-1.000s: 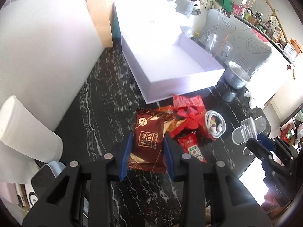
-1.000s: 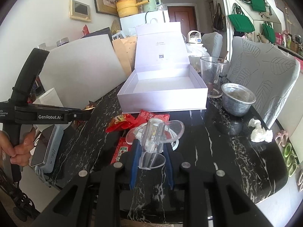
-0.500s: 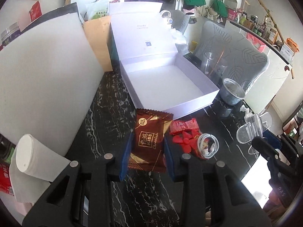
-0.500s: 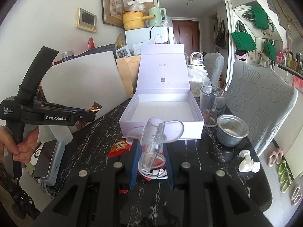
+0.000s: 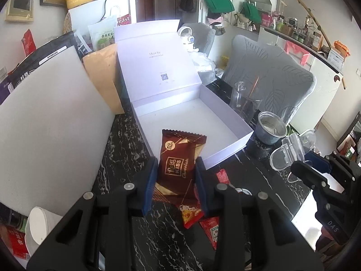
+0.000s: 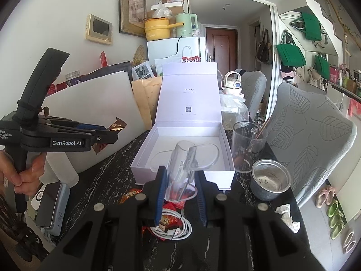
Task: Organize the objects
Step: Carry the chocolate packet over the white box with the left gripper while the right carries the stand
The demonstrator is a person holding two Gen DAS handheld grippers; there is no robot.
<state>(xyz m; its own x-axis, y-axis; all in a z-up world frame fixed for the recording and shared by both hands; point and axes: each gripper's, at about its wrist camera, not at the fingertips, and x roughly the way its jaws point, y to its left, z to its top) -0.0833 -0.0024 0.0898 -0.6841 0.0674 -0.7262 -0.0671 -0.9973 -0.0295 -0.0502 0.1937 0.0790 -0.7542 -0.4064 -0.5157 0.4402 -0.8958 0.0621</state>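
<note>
My left gripper (image 5: 176,176) is shut on a brown chocolate packet (image 5: 178,158) and holds it in the air just before the near left corner of the open white box (image 5: 225,144). My right gripper (image 6: 180,180) is shut on a clear plastic stand (image 6: 185,160), held above the table in front of the box (image 6: 140,164). The box is empty, its lid upright. The right gripper with the stand (image 5: 291,151) shows at the right of the left wrist view. The left gripper with the packet (image 6: 112,126) shows at the left of the right wrist view.
Red snack packets (image 5: 191,214) and a white cable (image 6: 178,228) lie on the black marble table (image 5: 126,158). A glass jug (image 6: 246,149) and a metal cup (image 6: 268,180) stand right of the box. A white board (image 5: 45,124) leans at the left. A grey chair (image 6: 311,135) stands at the right.
Both grippers have risen from the table with their objects and moved toward the box. The pile of packets and the cable stayed on the table.
</note>
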